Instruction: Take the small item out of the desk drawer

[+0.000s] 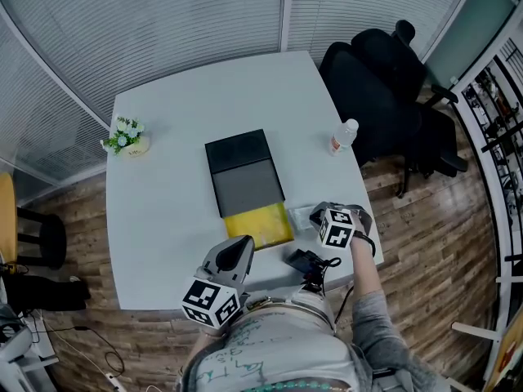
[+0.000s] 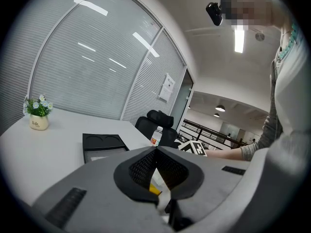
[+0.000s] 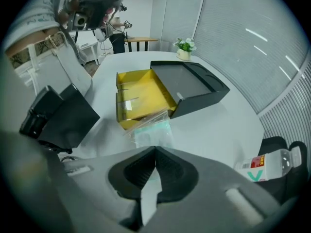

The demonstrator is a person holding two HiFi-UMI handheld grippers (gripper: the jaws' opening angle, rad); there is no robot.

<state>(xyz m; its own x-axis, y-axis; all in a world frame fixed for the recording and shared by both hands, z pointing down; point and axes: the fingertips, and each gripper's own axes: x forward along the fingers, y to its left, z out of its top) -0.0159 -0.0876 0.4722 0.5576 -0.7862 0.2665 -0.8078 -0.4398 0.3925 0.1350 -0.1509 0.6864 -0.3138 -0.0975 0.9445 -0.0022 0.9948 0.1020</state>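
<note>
A black desk organiser (image 1: 243,174) stands mid-table with its yellow drawer (image 1: 257,224) pulled out toward me. In the right gripper view the drawer (image 3: 141,98) holds only a small pale slip. A clear plastic packet (image 3: 153,130) with something pale green inside lies just outside the drawer's corner. My right gripper (image 3: 154,152) points steeply down and is shut on the packet's near edge. The head view has that gripper (image 1: 317,216) right of the drawer, with the packet (image 1: 300,216) beside it. My left gripper (image 1: 243,242) hovers at the table's near edge, jaws (image 2: 155,149) shut on nothing.
A black device (image 1: 304,261) with cables lies at the near edge between the grippers. A water bottle (image 1: 344,135) stands at the right edge and a small potted plant (image 1: 125,135) at the far left. A black office chair (image 1: 384,96) sits beyond the table's right side.
</note>
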